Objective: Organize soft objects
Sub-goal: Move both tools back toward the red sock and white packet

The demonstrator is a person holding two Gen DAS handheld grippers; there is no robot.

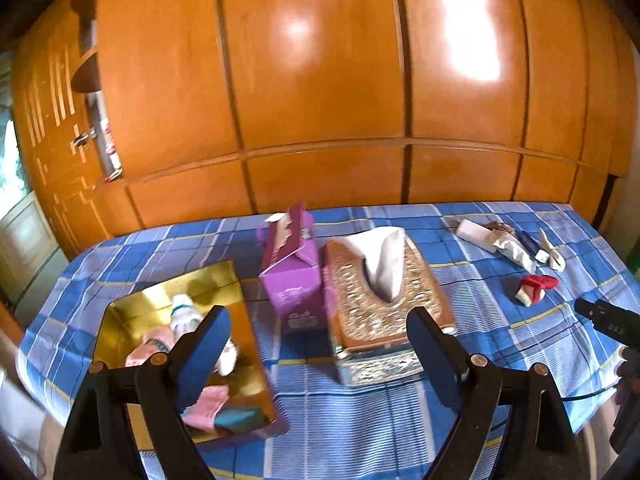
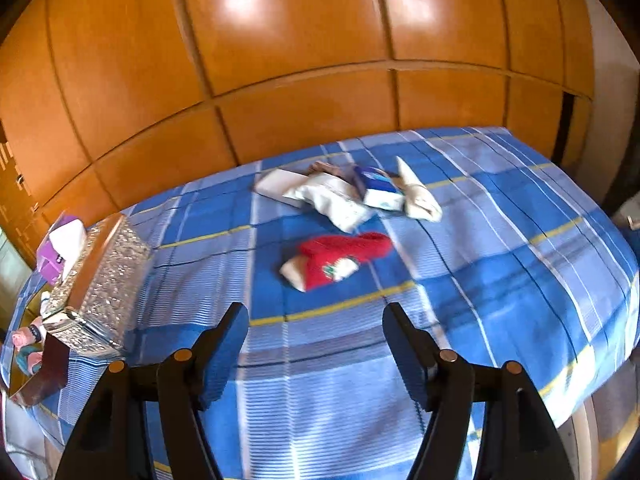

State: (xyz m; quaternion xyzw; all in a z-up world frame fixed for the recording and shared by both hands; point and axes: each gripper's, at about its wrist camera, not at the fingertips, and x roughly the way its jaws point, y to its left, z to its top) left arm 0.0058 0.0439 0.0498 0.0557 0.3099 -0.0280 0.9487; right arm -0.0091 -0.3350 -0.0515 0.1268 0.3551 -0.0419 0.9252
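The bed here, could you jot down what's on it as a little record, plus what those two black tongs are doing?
surface: bed with blue plaid sheet
gold tray: on the left, holds pink and white soft items
purple carton: upright, beside the tray
tissue box: glittery, white tissue sticking up
red sock: lying loose, alone
pale pile: whitish socks and small packets, beyond the red sock
left tongs: open, empty, above tray and tissue box
right tongs: open, empty, facing the red sock

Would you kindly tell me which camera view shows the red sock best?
The right wrist view: the red sock lies large and unobstructed, centred ahead of the open right tool. The left wrist view shows it only small near the right edge.
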